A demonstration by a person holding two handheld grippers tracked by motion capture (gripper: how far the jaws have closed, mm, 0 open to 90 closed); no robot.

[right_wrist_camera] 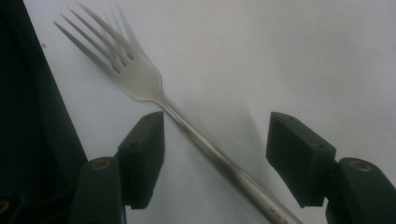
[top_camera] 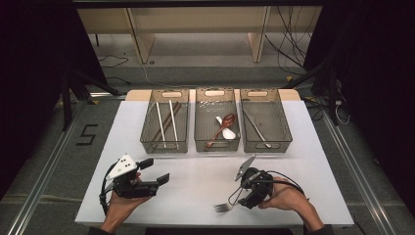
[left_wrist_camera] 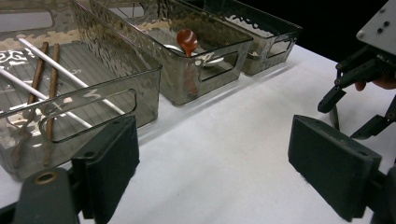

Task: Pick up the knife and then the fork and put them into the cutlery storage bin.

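Your right gripper (right_wrist_camera: 212, 154) straddles the handle of the silver metal fork (right_wrist_camera: 140, 79), which lies flat on the white table (top_camera: 195, 181), jaws apart and clear of it, while your left gripper (left_wrist_camera: 215, 172) sits open.

Silver fork (right_wrist_camera: 140, 77), white table (top_camera: 195, 181) (matte), smoky ribbed bins (top_camera: 217, 142)

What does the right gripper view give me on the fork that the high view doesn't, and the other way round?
Right gripper view: the fork lies flat, its handle passing between the open jaws, nearer one pad, neither pad touching it.

High view: three bins beyond it; the right bin holds one metal utensil, the left gripper waits apart.

Both: fork on the white table, right gripper over its handle.
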